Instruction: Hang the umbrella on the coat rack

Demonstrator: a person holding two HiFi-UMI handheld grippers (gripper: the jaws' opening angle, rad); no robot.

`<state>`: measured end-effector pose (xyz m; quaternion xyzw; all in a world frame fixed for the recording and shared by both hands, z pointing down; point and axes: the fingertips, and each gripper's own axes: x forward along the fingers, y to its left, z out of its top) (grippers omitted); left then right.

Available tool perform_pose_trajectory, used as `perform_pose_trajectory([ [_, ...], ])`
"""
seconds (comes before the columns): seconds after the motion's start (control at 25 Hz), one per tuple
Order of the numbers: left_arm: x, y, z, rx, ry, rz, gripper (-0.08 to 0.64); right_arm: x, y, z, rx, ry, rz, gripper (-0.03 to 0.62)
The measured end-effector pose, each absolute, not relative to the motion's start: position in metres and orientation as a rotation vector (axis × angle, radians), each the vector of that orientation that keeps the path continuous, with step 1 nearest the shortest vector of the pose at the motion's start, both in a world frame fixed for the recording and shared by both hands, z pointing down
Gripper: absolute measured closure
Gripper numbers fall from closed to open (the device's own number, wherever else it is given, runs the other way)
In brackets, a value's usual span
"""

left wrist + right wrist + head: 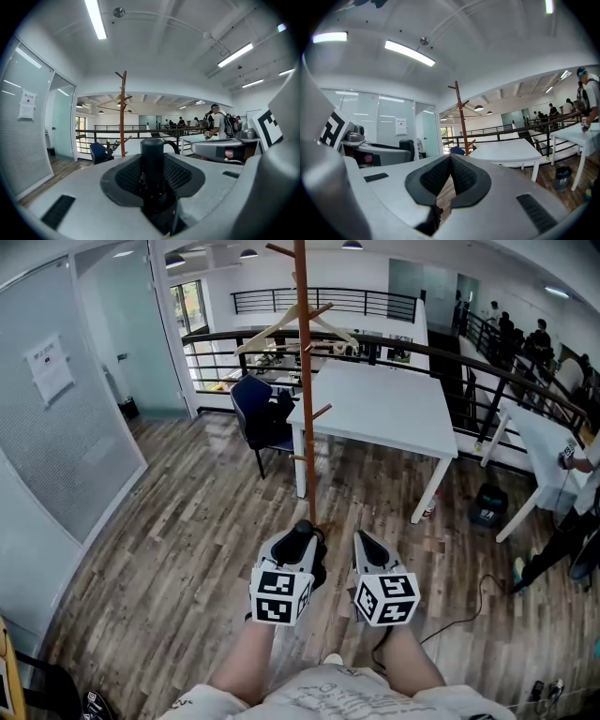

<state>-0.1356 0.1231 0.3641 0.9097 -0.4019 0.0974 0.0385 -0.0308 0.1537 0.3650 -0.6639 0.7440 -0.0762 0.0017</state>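
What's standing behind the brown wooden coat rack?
A long white table and a dark blue office chair stand behind the coat rack. The left gripper, shut on the black umbrella, covers the rack's base.

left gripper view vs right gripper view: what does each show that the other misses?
Left only: the umbrella clamped in the left gripper. Right only: the right gripper shut on nothing, and a dark box on the floor. Both: the coat rack, the white table and the railing.
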Motion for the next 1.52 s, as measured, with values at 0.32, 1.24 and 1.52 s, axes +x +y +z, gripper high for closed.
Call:
perform_pose_trajectory([
  [0.32,-0.065,0.068,0.367,2.771,-1.267,0.309,0.416,0.045,0.104,0.375,-2.059,2.358,-0.275,0.592],
  [1.24,0.060,-0.085,0.404,2.751,-1.200,0.390,0.416,0.171,-0.030,0.404,-2.137,2.366,-0.287,0.592],
  [1.52,0.090,-0.167,0.396,2.754,-1.178,0.354,0.416,0.200,-0.123,0.387,-2.136,2.348,-0.255,0.592],
])
